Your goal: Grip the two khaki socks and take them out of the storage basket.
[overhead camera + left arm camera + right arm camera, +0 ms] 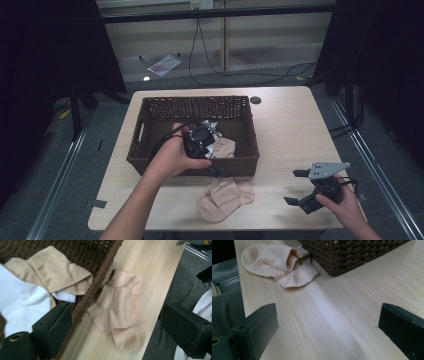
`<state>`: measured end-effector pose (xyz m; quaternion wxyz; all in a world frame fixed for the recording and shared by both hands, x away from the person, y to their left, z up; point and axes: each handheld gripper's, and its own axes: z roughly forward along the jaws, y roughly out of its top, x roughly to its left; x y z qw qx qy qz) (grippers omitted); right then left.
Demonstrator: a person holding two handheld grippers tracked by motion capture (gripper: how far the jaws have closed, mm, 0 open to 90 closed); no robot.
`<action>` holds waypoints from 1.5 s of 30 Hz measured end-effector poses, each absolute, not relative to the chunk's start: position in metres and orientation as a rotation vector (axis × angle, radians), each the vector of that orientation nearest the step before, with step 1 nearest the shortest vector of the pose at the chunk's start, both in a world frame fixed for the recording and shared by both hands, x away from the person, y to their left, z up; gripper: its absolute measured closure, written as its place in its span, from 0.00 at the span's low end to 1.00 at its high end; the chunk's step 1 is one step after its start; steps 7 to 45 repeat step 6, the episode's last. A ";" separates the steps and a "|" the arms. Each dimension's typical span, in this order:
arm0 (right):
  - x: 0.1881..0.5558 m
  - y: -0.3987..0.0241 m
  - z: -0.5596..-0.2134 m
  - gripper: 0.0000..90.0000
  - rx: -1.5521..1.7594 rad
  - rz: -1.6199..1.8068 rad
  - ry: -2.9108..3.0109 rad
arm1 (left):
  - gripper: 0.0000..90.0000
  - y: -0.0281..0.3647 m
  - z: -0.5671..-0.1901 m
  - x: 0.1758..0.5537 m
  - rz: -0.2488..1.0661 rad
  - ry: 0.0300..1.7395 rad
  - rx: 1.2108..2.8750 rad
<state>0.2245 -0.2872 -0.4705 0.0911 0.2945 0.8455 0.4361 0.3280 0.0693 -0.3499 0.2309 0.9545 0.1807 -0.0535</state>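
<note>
Nearest to me, the peach sock lies crumpled on the table just outside the front wall of the wicker basket, touching it at the base. That is my worry: this sock sits close to the table's near edge, and a careless sweep with a jaw could nudge it off onto the floor. Pinching only its thin top fold could also let it slip out on the lift.

My right gripper rests low over the table's near right corner, jaws spread wide, with bare wood between them and nothing held.

Farther in, my left gripper hangs over the basket's front rim, jaws wide apart and empty. In the left gripper view one jaw stands inside the basket and the other out over the table's edge, so closing here could catch the woven rim rather than cloth. Inside the basket a tan sock lies over a white sock, both free of the jaws.
</note>
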 end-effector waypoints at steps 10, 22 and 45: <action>0.224 -0.287 -0.471 0.03 0.870 1.289 2.519 | 0.11 0.068 -0.362 0.320 -0.150 0.474 2.620; 0.224 -0.287 -0.471 0.03 0.870 1.289 2.519 | 0.11 0.068 -0.362 0.320 -0.150 0.474 2.620; 0.224 -0.287 -0.471 0.03 0.870 1.289 2.519 | 0.11 0.068 -0.362 0.320 -0.150 0.474 2.620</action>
